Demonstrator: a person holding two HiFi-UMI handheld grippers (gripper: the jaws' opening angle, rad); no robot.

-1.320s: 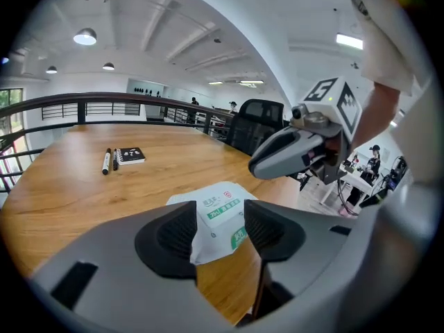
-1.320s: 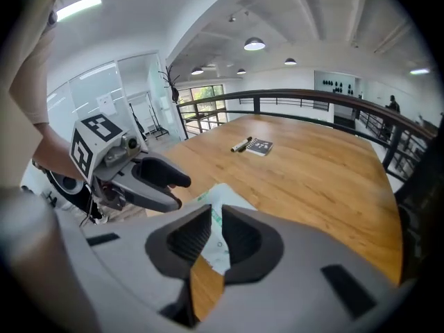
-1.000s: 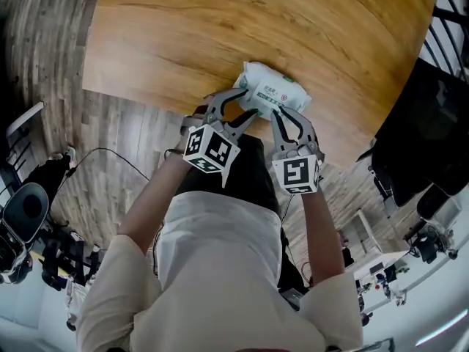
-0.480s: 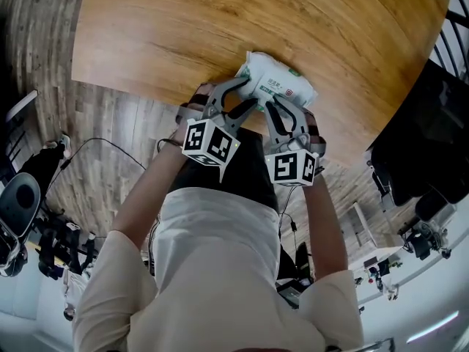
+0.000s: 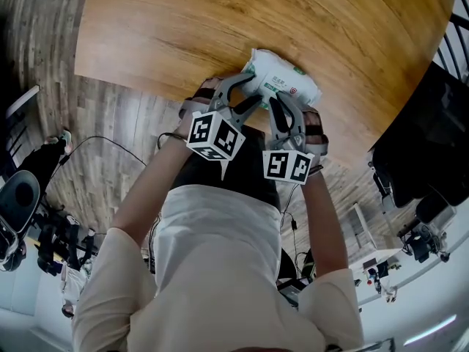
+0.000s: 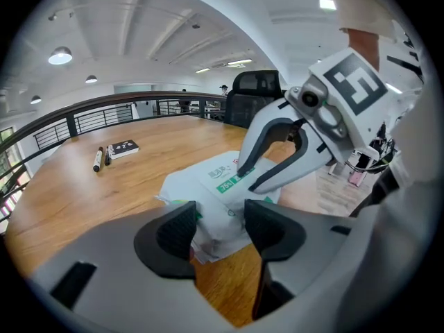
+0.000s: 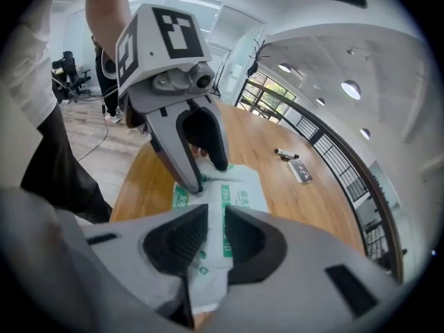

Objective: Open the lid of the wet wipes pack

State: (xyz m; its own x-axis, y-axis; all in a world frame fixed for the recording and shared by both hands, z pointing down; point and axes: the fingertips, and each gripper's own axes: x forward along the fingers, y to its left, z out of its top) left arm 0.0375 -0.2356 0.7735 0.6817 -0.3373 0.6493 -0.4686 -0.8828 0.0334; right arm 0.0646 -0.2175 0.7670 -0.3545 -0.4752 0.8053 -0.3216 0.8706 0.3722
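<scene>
The white wet wipes pack (image 5: 284,80) with green print lies at the near edge of the wooden table (image 5: 183,28). My left gripper (image 5: 253,99) reaches it from the left. In the left gripper view the pack's (image 6: 220,186) crimped near end sits between that gripper's (image 6: 220,229) pads, gripped. My right gripper (image 5: 281,103) comes from the near side. Its jaws stand almost together on the flap on the pack's (image 7: 239,194) top, and white film runs down through my right gripper's (image 7: 216,236) narrow gap. Its fingertips (image 6: 244,179) meet on the green label.
Two markers (image 6: 100,159) and a black booklet (image 6: 125,148) lie farther along the table, with a marker (image 7: 286,154) also showing in the right gripper view. A black chair (image 6: 253,92) stands past the table. A railing (image 7: 333,155) rings the far side. Wood floor lies below.
Both grippers have moved in onto the pack. The right gripper's jaws have gone from spread apart to nearly together on its top. The pack has barely shifted.
</scene>
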